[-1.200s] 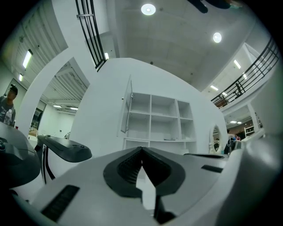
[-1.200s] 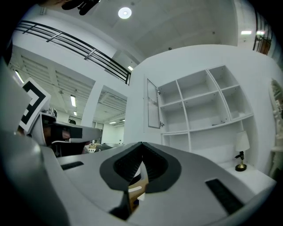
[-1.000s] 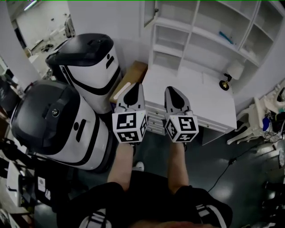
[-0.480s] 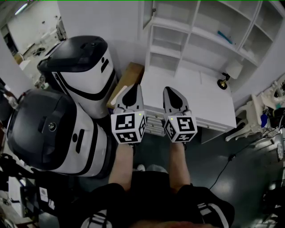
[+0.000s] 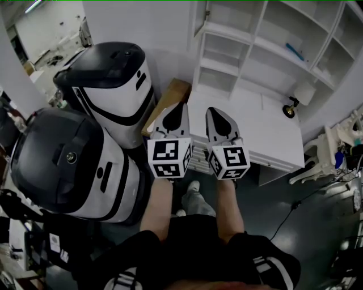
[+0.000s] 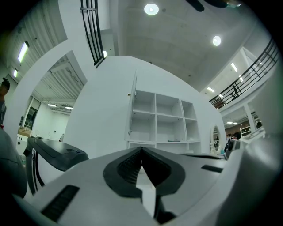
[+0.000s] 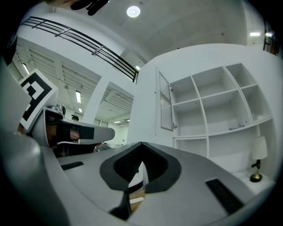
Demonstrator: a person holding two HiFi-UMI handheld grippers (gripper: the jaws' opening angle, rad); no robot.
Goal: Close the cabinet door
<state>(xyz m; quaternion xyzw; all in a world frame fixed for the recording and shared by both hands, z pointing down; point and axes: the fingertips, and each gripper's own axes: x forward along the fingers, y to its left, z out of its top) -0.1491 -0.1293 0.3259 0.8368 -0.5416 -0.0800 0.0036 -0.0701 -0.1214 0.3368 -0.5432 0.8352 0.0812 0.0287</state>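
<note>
A white shelf cabinet (image 5: 266, 39) stands ahead above a white desk. Its narrow door (image 5: 200, 16) on the left side hangs open; the right gripper view shows that door (image 7: 166, 102) swung out with a small handle (image 7: 175, 126), and in the left gripper view the door (image 6: 132, 106) is nearly edge-on. My left gripper (image 5: 180, 106) and right gripper (image 5: 211, 111) are held side by side, pointing at the desk's left end, well short of the door. Both are shut with nothing between the jaws, as the left gripper (image 6: 141, 149) and right gripper (image 7: 141, 144) show in their own views.
Two big black-and-white rounded machines (image 5: 113, 85) (image 5: 68, 164) stand close on the left. A brown board (image 5: 170, 97) leans between them and the desk (image 5: 266, 133), which has drawers (image 5: 198, 161). A small lamp (image 5: 293, 106) is on the desk and a white chair (image 5: 317, 161) is at the right.
Both grippers have moved a little forward toward the desk and cabinet and stand closer together. The person's shoes now show below them. Both stay shut.
</note>
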